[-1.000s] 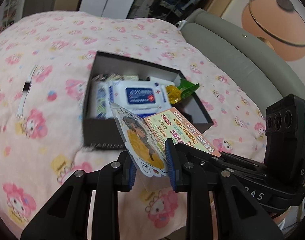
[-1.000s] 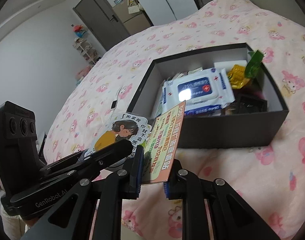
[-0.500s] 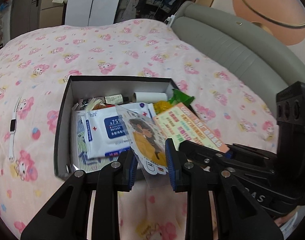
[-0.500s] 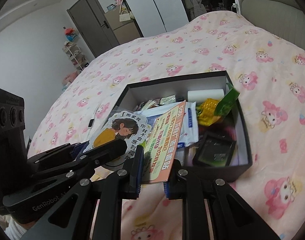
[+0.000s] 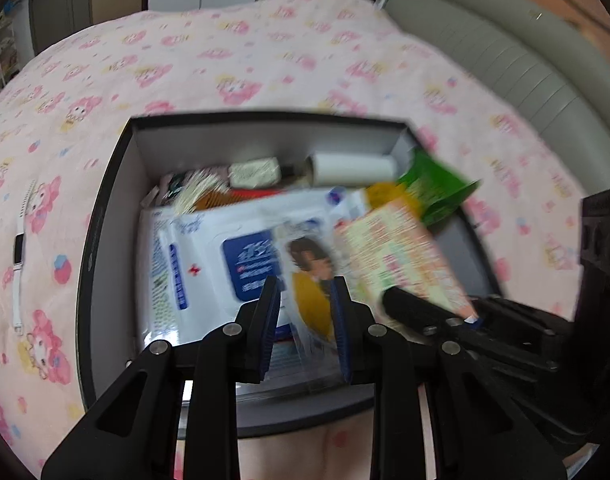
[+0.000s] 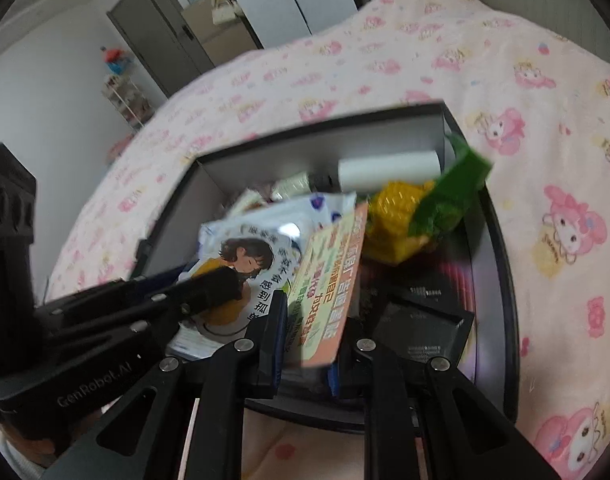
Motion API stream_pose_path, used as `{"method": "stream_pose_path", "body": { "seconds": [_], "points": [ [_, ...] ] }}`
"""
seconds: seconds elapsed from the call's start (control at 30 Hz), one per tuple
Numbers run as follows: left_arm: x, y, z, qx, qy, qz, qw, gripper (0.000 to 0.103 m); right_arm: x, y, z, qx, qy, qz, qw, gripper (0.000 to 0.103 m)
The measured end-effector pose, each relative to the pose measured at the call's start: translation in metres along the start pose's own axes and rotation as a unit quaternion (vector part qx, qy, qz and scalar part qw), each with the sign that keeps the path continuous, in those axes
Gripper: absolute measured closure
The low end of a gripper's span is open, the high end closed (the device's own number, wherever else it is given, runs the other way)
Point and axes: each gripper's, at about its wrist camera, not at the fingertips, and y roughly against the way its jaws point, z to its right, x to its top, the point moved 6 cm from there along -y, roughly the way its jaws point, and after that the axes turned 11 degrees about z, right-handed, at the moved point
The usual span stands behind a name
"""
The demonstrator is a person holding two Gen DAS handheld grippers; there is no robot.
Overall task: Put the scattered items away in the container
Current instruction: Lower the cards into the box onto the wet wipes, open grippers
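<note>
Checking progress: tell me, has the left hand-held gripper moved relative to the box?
Yes. The left hand-held gripper, holding the cartoon sticker, has advanced over the black box.

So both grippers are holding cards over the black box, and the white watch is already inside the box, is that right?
Not quite. The white watch lies on the pink bedspread outside the black box, as the left wrist view shows. The left gripper and right gripper do hold cards over it.
</note>
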Motion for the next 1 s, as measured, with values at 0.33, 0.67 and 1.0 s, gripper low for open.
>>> {"method": "stream_pose_path", "body": {
  "seconds": [0.33, 0.67, 1.0],
  "points": [
    [-0.017, -0.003, -0.01, 0.032, -0.006, -0.009, 0.9994, 0.065, 0.003, 0.021, 0.017, -0.103, 0.012, 0.066, 0.992, 0.083],
    [-0.03, -0.003, -0.008, 0.036, 0.02, -0.033, 0.9986, 0.061, -0.012, 0.015, 0.017, -0.106, 0.05, 0.03, 0.993, 0.082],
    [-0.021, 0.093, 0.011, -0.026, 0.001, 0.064, 0.9976, 0.056, -0.012, 0.063, -0.021, -0.075, 0.041, 0.072, 0.994, 0.074]
  ]
}}
